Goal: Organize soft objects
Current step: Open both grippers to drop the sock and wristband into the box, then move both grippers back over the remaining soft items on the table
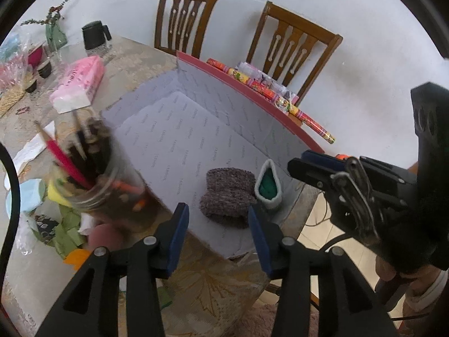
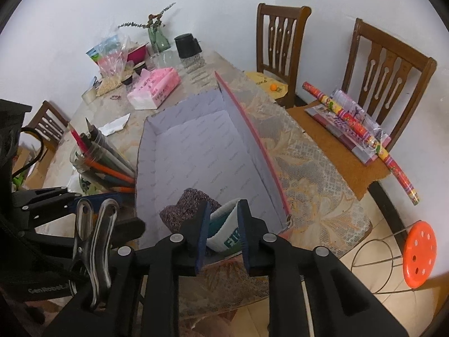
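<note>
A shallow box [image 1: 182, 129] [image 2: 202, 146] with pale lilac lining and a red outside lies open on the table. In its near corner rests a folded purple-grey knitted sock [image 1: 227, 193] [image 2: 190, 205]. Beside that sock stands a white sock with a green inside [image 1: 268, 185] [image 2: 227, 224]. My left gripper [image 1: 218, 213] hangs open just above the knitted sock, its blue pads apart from it. My right gripper [image 2: 224, 207] [image 1: 297, 165] is open over the white sock, which shows through the gap between its pads.
A glass jar of pencils [image 1: 92, 174] [image 2: 103, 163] stands close to the box's left wall. A pink tissue pack [image 1: 78, 84] [image 2: 154, 87] lies farther back. Two wooden chairs, one with wrapping-paper rolls [image 2: 362, 132], flank the table's right edge. An orange stool [image 2: 419, 257] stands on the floor.
</note>
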Tool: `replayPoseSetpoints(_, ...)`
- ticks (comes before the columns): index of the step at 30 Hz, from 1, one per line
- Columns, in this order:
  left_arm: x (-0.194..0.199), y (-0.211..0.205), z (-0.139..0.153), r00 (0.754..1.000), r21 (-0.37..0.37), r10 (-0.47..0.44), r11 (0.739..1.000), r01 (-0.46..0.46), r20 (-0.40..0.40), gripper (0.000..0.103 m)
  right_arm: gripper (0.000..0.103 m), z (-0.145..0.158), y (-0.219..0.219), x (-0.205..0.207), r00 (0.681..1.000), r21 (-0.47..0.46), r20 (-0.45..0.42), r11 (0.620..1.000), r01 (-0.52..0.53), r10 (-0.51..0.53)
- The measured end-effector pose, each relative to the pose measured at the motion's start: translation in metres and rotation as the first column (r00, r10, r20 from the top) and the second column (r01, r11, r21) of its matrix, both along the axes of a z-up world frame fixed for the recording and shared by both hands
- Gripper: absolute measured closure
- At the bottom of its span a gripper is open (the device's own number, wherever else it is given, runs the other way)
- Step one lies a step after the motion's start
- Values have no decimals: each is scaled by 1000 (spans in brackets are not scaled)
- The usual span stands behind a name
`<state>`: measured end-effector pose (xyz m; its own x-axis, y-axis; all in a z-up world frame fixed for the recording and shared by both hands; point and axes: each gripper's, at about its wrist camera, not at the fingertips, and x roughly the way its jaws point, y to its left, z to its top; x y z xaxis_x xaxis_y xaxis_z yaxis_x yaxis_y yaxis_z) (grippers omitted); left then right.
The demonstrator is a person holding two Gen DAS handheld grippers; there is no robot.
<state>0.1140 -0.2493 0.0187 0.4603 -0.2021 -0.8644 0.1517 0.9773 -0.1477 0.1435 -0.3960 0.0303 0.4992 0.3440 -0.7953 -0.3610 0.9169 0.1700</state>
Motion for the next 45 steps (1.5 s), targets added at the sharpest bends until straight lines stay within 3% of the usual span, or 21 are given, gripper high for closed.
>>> replayPoseSetpoints(12, -37, 51, 25, 998, 1, 33, 999, -33, 51, 57, 80, 17, 16, -33, 998, 18, 10, 998, 65, -65)
replayPoseSetpoints(24, -75, 129, 36, 994, -11, 81, 997, -80, 68, 57, 79, 21, 78, -86, 998, 20, 1, 998, 59, -59)
replayPoseSetpoints(39, -99, 222, 21, 984, -20, 172, 985, -171, 54, 57, 79, 16, 163, -130, 1000, -6, -19, 1000, -20, 20)
replayPoseSetpoints(45, -92, 262, -1, 970, 9, 240, 971, -241, 30, 57, 79, 1, 198, -136, 994, -5, -70, 997, -82, 82)
